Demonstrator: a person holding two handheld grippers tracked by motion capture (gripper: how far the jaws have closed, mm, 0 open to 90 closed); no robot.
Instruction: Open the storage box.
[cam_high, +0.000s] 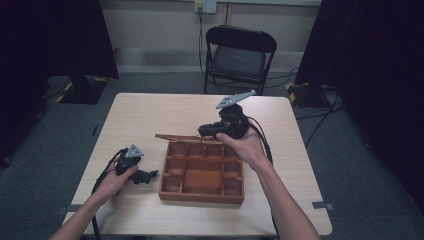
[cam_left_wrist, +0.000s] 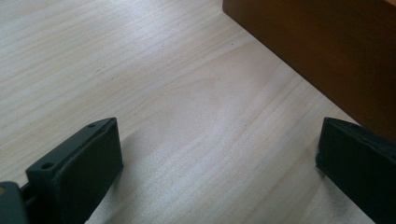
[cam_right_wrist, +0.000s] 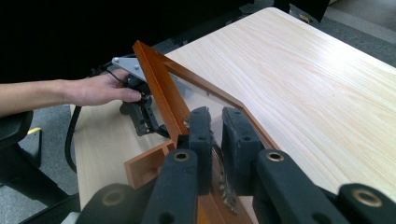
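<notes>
The left gripper (cam_high: 150, 175) rests low on the pale wood-grain square table (cam_high: 145, 112), near the front left, with its jaws spread wide and nothing between them; in the left gripper view bare tabletop lies between the two black pads (cam_left_wrist: 88, 158), and the brown outer wall of the box stands just beside the right-hand pad, apart from it. Just right of that gripper sits the reddish-brown wooden compartment box (cam_high: 202, 195) (a large centre cell ringed by small cells), with a bare strip of table between its front wall and the table's near edge. The right gripper (cam_high: 207, 131) is held at the box's far rim, its jaws closed narrow on the thin, glazed, wood-framed lid (cam_high: 175, 137), which stands raised over the far wall. In the right gripper view the pads clamp the lid's frame at one edge, and the lid (cam_right_wrist: 161, 88) tilts upward toward the left hand (cam_right_wrist: 95, 88). Beyond the lid the far half of the table lies open up to its far edge. Past that edge stands a black folding chair (cam_high: 239, 55) on grey carpet.
</notes>
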